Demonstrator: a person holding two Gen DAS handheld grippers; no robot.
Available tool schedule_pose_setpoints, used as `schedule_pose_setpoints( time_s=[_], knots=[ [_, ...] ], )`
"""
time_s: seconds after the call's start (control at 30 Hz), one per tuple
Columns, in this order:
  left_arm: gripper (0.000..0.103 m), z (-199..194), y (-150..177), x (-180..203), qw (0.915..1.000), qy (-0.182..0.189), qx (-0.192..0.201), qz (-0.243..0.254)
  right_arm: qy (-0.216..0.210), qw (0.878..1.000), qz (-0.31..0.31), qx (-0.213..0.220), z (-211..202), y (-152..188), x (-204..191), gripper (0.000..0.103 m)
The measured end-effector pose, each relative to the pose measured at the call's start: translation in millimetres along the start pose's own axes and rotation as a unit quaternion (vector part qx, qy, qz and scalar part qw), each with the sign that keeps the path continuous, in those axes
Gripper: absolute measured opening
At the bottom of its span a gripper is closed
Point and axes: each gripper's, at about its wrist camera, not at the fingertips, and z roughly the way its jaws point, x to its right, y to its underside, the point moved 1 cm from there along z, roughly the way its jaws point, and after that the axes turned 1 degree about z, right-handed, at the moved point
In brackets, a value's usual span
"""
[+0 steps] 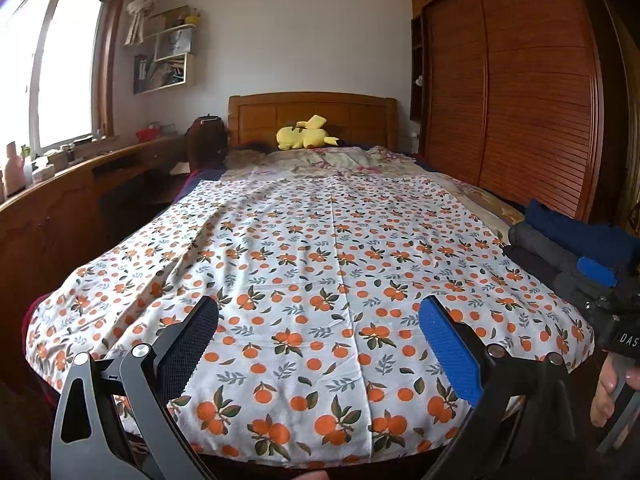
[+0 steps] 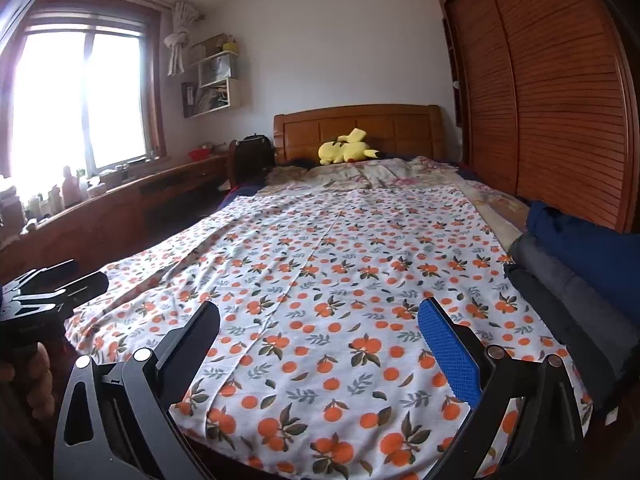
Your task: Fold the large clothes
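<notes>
The orange-print cloth [image 1: 320, 264] lay spread flat over the bed [image 1: 312, 114], thin, light and limp by the look of it — best pinched at its 2 near corners — while the left gripper [image 1: 318, 356] and right gripper [image 2: 320, 354] both gaped empty, and the cloth's near hem dropped out of view below the bed's foot edge.

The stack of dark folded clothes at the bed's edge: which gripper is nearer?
Right. The right gripper hovers beside the dark folded clothes; the left gripper sits farther along the orange-print cloth.
</notes>
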Motion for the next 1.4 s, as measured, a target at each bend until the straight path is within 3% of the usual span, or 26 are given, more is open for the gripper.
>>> schedule_pose_setpoints(
  time_s=[1.4],
  knots=[
    [0.101,-5.8,3.0,-1.3,1.0000,0.004,0.007,0.001,-0.001,1.000,0.004,-0.008,3.2,7.9,-5.9,0.096]
  ],
)
